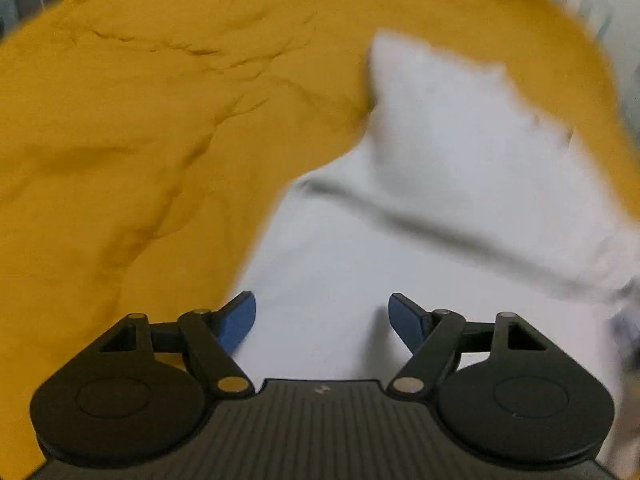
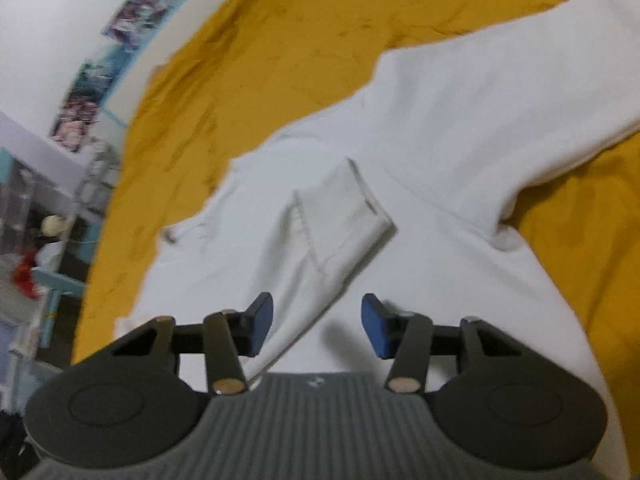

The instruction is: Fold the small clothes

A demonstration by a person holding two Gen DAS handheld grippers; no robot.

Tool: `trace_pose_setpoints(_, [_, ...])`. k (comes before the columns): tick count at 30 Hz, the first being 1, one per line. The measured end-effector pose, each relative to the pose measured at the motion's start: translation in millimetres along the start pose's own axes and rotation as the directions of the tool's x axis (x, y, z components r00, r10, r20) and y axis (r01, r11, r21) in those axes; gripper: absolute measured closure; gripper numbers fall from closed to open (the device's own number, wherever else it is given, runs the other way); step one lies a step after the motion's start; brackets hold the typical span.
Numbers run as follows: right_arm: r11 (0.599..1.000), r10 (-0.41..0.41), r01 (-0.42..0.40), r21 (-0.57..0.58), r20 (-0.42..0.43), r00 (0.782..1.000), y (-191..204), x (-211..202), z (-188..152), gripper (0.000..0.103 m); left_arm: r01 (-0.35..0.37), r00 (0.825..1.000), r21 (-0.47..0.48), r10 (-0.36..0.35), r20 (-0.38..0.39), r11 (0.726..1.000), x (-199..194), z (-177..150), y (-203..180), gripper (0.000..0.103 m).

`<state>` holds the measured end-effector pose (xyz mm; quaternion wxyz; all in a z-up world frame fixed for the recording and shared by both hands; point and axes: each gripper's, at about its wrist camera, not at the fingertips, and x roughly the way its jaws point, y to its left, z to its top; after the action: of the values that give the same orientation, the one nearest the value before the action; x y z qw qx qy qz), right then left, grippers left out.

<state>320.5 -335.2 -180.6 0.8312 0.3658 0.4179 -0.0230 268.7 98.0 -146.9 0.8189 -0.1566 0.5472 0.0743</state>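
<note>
A white long-sleeved garment point(image 2: 460, 128) lies spread on a mustard-yellow cover point(image 2: 280, 60). In the right wrist view one sleeve point(image 2: 344, 216) is folded inward across the body, and the other sleeve point(image 2: 540, 60) stretches out to the upper right. My right gripper point(image 2: 317, 326) is open and empty just above the garment near the folded sleeve. In the left wrist view the garment point(image 1: 440, 200) fills the right half, blurred. My left gripper point(image 1: 322, 322) is open and empty over the garment's edge beside the yellow cover point(image 1: 140, 120).
The yellow cover is wrinkled all around the garment. In the right wrist view a white wall with pictures point(image 2: 136, 12) and shelving with clutter point(image 2: 36, 240) stand at the left beyond the cover's edge.
</note>
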Motion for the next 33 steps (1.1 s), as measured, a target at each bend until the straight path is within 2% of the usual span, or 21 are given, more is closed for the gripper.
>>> trace_pose_setpoints(1, [1.0, -0.003, 0.003, -0.001, 0.005, 1.0, 2, 3, 0, 0.056, 0.034, 0.999, 0.031, -0.034, -0.005, 0.999, 0, -3, 2, 0.015])
trace_pose_setpoints(3, [0.999, -0.018, 0.02, -0.044, 0.034, 0.999, 7, 6, 1, 0.053, 0.089, 0.994, 0.05, -0.092, 0.064, 0.995, -5, -14, 6, 0.011])
trace_pose_setpoints(5, [0.997, -0.033, 0.036, -0.062, 0.052, 0.998, 11, 7, 1, 0.048, 0.143, 0.986, 0.016, -0.144, 0.08, 0.99, -4, -15, 6, 0.011])
trace_pose_setpoints(7, [0.999, -0.021, 0.022, -0.026, 0.049, 0.999, 2, 12, 2, 0.047, 0.207, 0.973, -0.016, -0.204, 0.108, 0.978, -2, -8, 12, 0.011])
trace_pose_setpoints(8, [1.0, -0.003, 0.003, 0.003, 0.047, 0.999, -1, 15, 3, 0.046, 0.245, 0.962, -0.04, -0.237, 0.136, 0.969, -2, -8, 14, 0.012])
trace_pose_setpoints(9, [1.0, 0.011, -0.013, 0.028, 0.05, 0.999, -4, 16, 2, 0.046, 0.298, 0.944, -0.067, -0.283, 0.17, 0.952, -3, -6, 20, 0.012])
trace_pose_setpoints(10, [0.999, 0.018, -0.02, 0.043, 0.054, 0.998, -9, 16, 2, 0.046, 0.365, 0.917, -0.093, -0.34, 0.21, 0.926, -1, -1, 26, 0.012])
trace_pose_setpoints(12, [0.997, 0.037, -0.042, 0.061, 0.074, 0.997, -12, 21, 3, 0.046, 0.436, 0.886, -0.123, -0.401, 0.233, 0.892, 8, 12, 18, 0.012])
trace_pose_setpoints(13, [0.996, 0.046, -0.051, 0.066, 0.084, 0.995, -13, 21, 2, 0.046, 0.437, 0.886, -0.134, -0.399, 0.237, 0.889, 14, 19, 13, 0.013])
trace_pose_setpoints(15, [0.995, 0.056, -0.063, 0.08, 0.093, 0.994, -14, 26, 4, 0.046, 0.393, 0.906, -0.151, -0.354, 0.231, 0.907, 20, 26, 11, 0.024])
trace_pose_setpoints(17, [0.994, 0.06, -0.069, 0.089, 0.096, 0.994, -14, 30, 6, 0.046, 0.381, 0.914, -0.177, -0.34, 0.223, 0.908, 30, 34, 12, 0.026])
trace_pose_setpoints(21, [0.994, 0.059, -0.068, 0.085, 0.105, 0.993, -11, 38, 10, 0.046, 0.451, 0.889, -0.29, -0.399, 0.223, 0.844, 49, 39, 29, 0.026])
trace_pose_setpoints(25, [0.994, 0.064, -0.074, 0.086, 0.12, 0.991, -10, 37, 6, 0.044, 0.479, 0.875, -0.342, -0.41, 0.256, 0.809, 61, 49, 35, 0.027])
trace_pose_setpoints(27, [0.992, 0.068, -0.08, 0.094, 0.129, 0.989, -8, 39, 7, 0.044, 0.482, 0.875, -0.365, -0.411, 0.257, 0.797, 66, 53, 36, 0.027])
trace_pose_setpoints(30, [0.991, 0.057, -0.072, 0.11, 0.136, 0.989, -6, 40, 7, 0.055, 0.49, 0.87, -0.375, -0.411, 0.274, 0.787, 69, 54, 36, 0.027])
trace_pose_setpoints(31, [0.992, 0.049, -0.064, 0.112, 0.136, 0.99, -5, 41, 7, 0.065, 0.495, 0.867, -0.374, -0.412, 0.282, 0.784, 69, 54, 37, 0.029])
trace_pose_setpoints(32, [0.992, 0.045, -0.061, 0.114, 0.137, 0.99, -4, 42, 6, 0.079, 0.503, 0.861, -0.375, -0.415, 0.294, 0.779, 68, 53, 37, 0.035])
trace_pose_setpoints(33, [0.991, 0.049, -0.065, 0.117, 0.139, 0.989, -3, 42, 6, 0.087, 0.508, 0.858, -0.381, -0.414, 0.304, 0.773, 67, 52, 38, 0.043])
